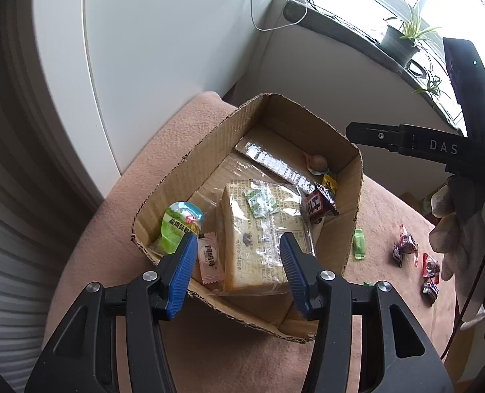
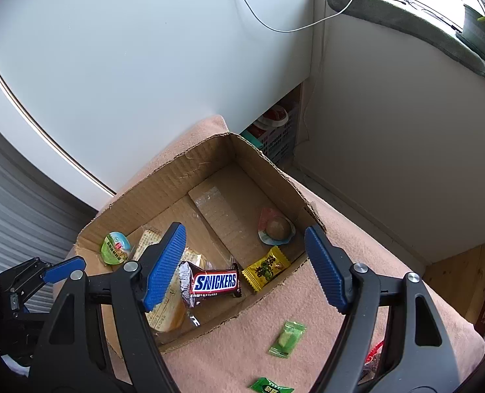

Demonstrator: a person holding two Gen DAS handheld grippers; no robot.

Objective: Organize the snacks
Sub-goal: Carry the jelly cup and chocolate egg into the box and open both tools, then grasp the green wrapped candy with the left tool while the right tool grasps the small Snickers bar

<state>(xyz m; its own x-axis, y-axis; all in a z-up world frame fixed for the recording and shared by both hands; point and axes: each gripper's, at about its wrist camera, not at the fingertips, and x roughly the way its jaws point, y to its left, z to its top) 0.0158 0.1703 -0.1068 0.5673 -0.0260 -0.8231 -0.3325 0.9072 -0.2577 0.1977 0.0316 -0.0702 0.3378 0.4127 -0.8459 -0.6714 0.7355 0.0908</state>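
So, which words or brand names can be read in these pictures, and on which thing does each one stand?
"SNICKERS": on the chocolate bar in the cardboard box.
"DAS": on the right gripper, cut off at the picture's edge.
Chinese print on the green cup, pink candy, bread pack and yellow candy: too small or blurred to read.

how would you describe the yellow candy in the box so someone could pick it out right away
Find the open brown cardboard box on the pink blanket. Near the wall closest to the loose sweets lies a small square yellow-wrapped candy, between the brown Snickers bar and a round brown sweet in a pastel wrapper. It is the only yellow wrapper, printed in green.
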